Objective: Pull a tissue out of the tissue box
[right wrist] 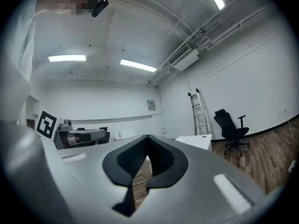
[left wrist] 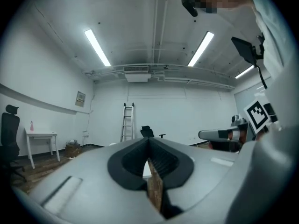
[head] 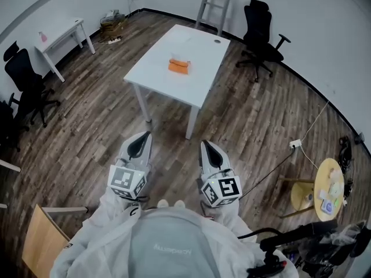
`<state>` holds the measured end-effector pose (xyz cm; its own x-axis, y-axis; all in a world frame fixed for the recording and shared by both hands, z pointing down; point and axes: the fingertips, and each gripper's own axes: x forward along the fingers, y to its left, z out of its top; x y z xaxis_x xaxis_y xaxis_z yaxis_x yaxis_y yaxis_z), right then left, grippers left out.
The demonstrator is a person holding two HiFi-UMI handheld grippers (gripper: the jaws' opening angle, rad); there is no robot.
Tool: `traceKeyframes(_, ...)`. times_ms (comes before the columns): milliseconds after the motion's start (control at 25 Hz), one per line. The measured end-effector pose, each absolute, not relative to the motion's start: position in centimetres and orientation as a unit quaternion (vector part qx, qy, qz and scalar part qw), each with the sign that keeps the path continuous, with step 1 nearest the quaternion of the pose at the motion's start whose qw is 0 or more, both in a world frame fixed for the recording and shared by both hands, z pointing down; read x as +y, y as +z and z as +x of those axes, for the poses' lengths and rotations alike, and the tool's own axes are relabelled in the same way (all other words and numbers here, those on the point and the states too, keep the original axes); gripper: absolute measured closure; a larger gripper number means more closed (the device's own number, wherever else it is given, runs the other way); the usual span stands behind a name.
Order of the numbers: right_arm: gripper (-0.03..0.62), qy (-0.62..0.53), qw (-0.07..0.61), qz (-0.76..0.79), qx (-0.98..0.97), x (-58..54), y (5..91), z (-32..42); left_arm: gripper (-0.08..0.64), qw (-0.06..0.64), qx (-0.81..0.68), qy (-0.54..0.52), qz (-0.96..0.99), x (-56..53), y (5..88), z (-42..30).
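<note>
An orange tissue box point(head: 179, 66) lies near the middle of a white table point(head: 200, 88), far ahead of me across the wooden floor. My left gripper point(head: 145, 135) and right gripper point(head: 204, 145) are held side by side, close to my body, pointing level toward the table. Both are well short of the table. The left gripper's point(left wrist: 149, 140) jaws meet with nothing between them. The right gripper's point(right wrist: 147, 137) jaws are likewise together and empty. In the left gripper view the other gripper point(left wrist: 219, 134) shows at the right.
A ladder point(head: 215, 4) leans on the far wall behind the table. A black office chair point(head: 261, 36) stands to the table's right and another chair point(head: 26, 83) at the left wall. A small white desk point(head: 61, 36) stands far left, a round yellow stand point(head: 327, 190) at the right.
</note>
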<state>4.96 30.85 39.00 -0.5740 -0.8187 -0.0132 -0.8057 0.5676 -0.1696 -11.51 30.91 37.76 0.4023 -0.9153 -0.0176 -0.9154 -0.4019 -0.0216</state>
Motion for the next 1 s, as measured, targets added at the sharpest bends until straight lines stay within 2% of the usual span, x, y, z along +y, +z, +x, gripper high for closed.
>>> traceKeyframes(200, 0.591, -0.080, 0.066, -0.449, 0.887, 30.7, 38.7, 5.6, 0.560, 0.010, 0.551, 0.001, -0.835, 30.6, 38.0, -11.0)
traceKeyframes(1000, 0.591, -0.081, 0.069, -0.418, 0.902, 29.1, 39.3, 6.6, 0.560, 0.016, 0.566, 0.007, -0.824, 30.1, 38.4, -9.6)
